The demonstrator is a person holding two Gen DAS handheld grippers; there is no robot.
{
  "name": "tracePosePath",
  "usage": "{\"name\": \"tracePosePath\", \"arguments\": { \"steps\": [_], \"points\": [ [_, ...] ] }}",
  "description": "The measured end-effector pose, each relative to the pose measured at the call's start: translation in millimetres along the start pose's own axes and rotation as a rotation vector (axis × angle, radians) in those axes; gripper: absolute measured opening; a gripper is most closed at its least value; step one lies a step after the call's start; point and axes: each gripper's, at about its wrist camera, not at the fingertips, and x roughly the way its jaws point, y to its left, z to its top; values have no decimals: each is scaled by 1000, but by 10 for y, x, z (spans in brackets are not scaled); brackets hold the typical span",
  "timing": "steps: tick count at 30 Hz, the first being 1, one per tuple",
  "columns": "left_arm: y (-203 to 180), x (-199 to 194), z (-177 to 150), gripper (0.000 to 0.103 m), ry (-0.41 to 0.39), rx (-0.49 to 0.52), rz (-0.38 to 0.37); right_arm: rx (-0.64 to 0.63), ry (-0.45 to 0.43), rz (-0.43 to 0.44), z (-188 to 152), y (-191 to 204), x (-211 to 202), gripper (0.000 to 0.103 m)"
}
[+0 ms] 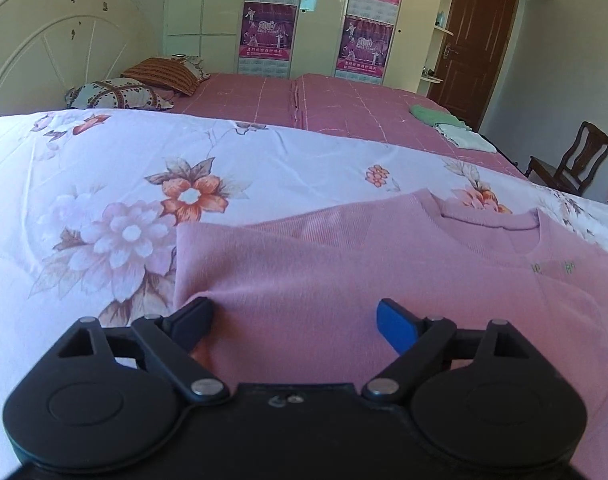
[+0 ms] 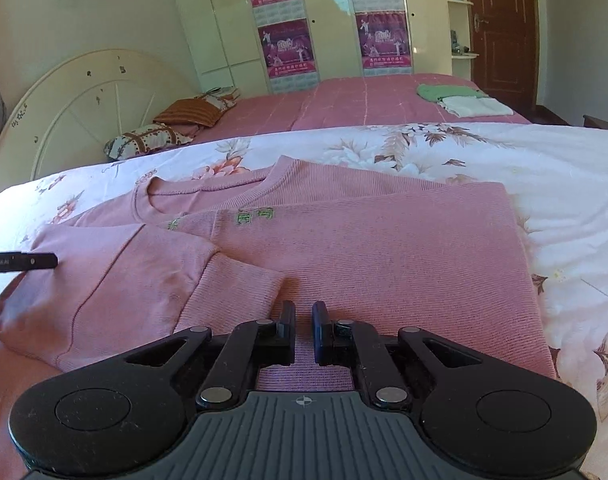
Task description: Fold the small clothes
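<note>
Pink sweater (image 2: 344,248) lies flat on the floral quilt (image 1: 104,184), neckline toward the quilt's far edge, hem toward the near edge under both tools.

Fold status, judged from how the cloth lies:
- Right side of the sweater is turned in over the front; its outer edge runs straight, parallel to the quilt's right side (right wrist view).
- A sleeve (image 2: 232,284) lies across the front, cuff near the middle of the body, just ahead of the right tool.
- In the left wrist view the left side also shows a straight folded edge with a square corner toward the quilt's left side.
- So the side folds look done or nearly so. Sweater is at full length: the hem-to-neck fold is not yet made.

Tools:
- Left gripper (image 1: 294,320): jaws spread wide over the lower left part of the sweater, nothing between the pads. Released.
- Right gripper (image 2: 303,320): jaws drawn almost together, a narrow slit left. It sits low over the hem area; no cloth shows in the slit, so it reads as clenched on nothing, though contact under the fingers is hidden.

Other: folded garments (image 2: 460,100) sit on the pink bedspread (image 2: 344,104) near its far right corner, well apart from the sweater; these look like finished pieces.

Left to do, in my estimate: the lengthwise fold, then setting the sweater aside.
</note>
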Motion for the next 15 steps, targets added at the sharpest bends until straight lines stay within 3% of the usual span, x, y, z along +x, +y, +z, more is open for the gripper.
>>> {"name": "tracePosePath", "arguments": {
  "steps": [4,6,8,13,15],
  "points": [
    [93,135,182,81,-17,-11,-16,13,-7,-15,-16,10,6,7],
    [195,69,212,79,-62,-73,-84,26,-17,-27,-4,0,-22,7],
    [266,133,174,77,-18,-107,-90,47,-54,-38,24,-17,-92,7],
    [211,-153,-171,77,-64,19,-48,76,-62,-54,97,-3,-47,7],
    [255,-284,-244,76,-94,18,-53,78,-65,-45,112,14,-41,7]
  ]
}}
